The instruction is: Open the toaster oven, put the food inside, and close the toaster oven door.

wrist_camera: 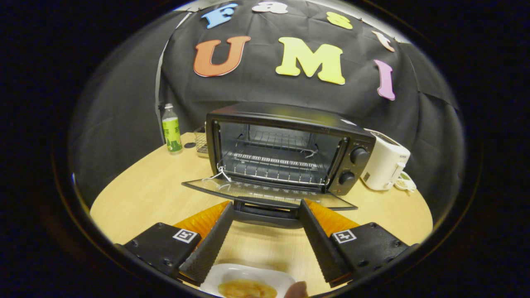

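A black toaster oven (285,149) stands on the wooden table with its glass door (269,192) folded down flat toward me. Its wire rack (275,165) shows inside and holds nothing. The door's handle (267,213) lies just ahead of my fingertips. My gripper (265,211) is open, fingers spread wide with nothing pressed between them. A white plate (232,275) with a yellowish piece of food (246,289) sits on the table low between the fingers, close to the camera. A fingertip of a person (296,289) touches the plate's near edge.
A green-labelled bottle (171,130) and a small wire basket (201,140) stand left of the oven. A white toaster (385,163) sits at its right with a small dish (405,181) beside it. Bare wooden table (145,198) lies left of the door.
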`<act>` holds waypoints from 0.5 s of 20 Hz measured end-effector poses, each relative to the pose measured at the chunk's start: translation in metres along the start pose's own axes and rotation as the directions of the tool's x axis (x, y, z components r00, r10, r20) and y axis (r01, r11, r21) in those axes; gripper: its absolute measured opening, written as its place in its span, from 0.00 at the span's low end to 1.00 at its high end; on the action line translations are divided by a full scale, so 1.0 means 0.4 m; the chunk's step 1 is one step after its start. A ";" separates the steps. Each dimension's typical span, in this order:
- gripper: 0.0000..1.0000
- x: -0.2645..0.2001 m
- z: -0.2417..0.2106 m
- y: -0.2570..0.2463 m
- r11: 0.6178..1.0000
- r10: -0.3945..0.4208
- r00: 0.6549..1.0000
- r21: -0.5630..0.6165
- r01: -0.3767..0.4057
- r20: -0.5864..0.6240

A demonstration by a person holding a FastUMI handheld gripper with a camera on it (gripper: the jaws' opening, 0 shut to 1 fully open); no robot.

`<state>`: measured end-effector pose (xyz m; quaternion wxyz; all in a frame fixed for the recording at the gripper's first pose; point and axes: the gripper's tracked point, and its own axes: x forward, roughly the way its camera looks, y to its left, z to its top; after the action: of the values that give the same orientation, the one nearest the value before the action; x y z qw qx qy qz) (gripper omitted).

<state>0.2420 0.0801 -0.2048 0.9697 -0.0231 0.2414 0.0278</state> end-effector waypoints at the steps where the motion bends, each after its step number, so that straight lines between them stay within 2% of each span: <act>1: 1.00 0.000 -0.016 0.002 1.000 0.008 1.000 0.011 -0.008 -0.029; 6: 1.00 0.015 -0.089 0.012 0.997 0.043 0.986 0.066 -0.032 -0.161; 10: 1.00 0.028 -0.121 0.015 0.995 0.066 0.975 0.094 -0.047 -0.212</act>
<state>0.2290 0.0837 -0.2531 0.9369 0.0236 0.3462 0.0419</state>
